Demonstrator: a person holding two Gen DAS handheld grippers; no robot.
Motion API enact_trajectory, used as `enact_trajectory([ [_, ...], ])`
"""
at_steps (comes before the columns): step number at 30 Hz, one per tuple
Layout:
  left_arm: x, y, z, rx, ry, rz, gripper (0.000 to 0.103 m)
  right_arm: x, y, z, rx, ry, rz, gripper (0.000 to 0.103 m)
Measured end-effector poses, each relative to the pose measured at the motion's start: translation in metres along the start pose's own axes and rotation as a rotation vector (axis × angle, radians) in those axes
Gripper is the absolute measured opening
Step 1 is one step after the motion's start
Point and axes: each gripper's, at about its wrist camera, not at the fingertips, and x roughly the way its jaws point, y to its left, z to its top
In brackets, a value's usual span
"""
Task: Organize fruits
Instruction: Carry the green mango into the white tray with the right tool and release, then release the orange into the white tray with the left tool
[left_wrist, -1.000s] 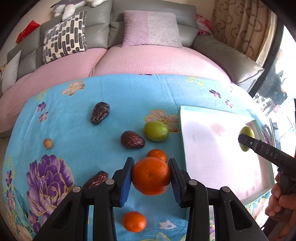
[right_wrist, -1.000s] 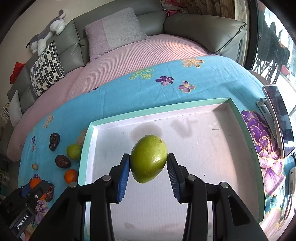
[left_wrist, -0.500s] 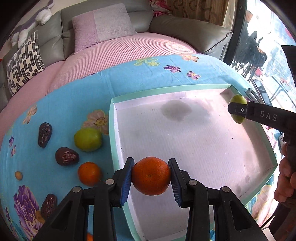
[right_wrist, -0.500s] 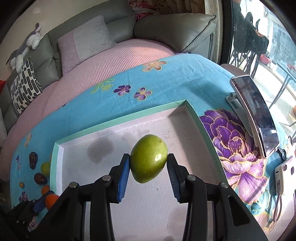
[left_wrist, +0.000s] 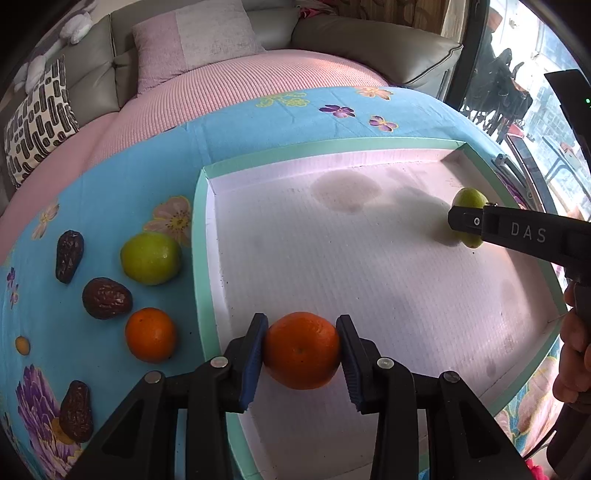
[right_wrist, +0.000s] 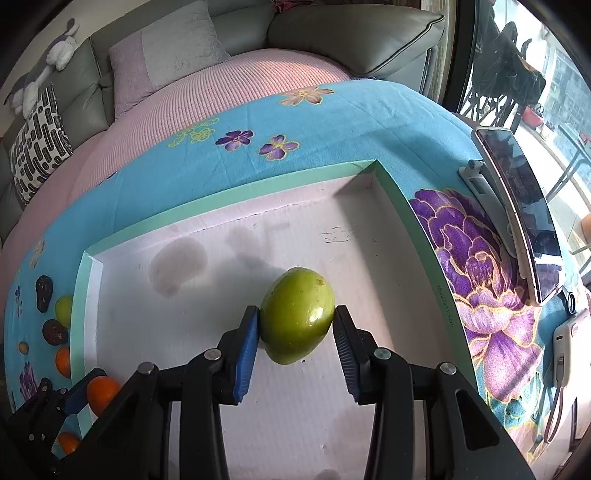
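Carrying fruit over the tray (left_wrist: 202, 236): left tongs (left_wrist: 301, 352) clamp an orange (left_wrist: 301, 350), right tongs (right_wrist: 295, 328) grip a green fruit (right_wrist: 297, 314). Next move, I'd guess: lower and release.

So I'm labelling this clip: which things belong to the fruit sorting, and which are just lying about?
Job: orange, green fruit, tray, loose orange, dates.
Lying about: phone, cushions, power bank.

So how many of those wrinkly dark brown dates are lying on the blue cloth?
3 in the left view, all left of the tray: one farthest back, one beside the loose orange, one nearest. More may be out of frame.
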Motion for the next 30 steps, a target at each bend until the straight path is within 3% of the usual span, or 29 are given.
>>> enact_trajectory([
  [14,-0.018,0.0,0.001,0.011,-0.024,0.002,0.048,0.002,0.004,0.002,-0.024,-0.006,-0.017,0.043],
  [16,-0.025,0.001,0.002,0.009,-0.039,0.0,0.052,0.0,0.004,0.001,-0.027,-0.01,-0.022,0.056],
  [21,-0.044,0.008,0.007,-0.006,-0.092,0.013,0.062,-0.007,0.005,0.001,-0.028,-0.038,-0.02,0.058],
  [22,-0.047,0.012,0.008,-0.017,-0.1,0.016,0.063,-0.009,0.005,0.001,-0.029,-0.046,-0.019,0.065],
  [24,-0.05,0.021,0.009,-0.051,-0.114,0.023,0.075,-0.011,0.005,0.001,-0.027,-0.062,-0.015,0.079],
  [29,-0.051,0.05,0.011,-0.16,-0.129,0.087,0.092,-0.013,0.007,0.001,-0.032,-0.079,0.004,0.084],
  [30,-0.05,0.055,0.011,-0.184,-0.128,0.098,0.096,-0.013,0.008,0.001,-0.033,-0.082,0.004,0.09],
])
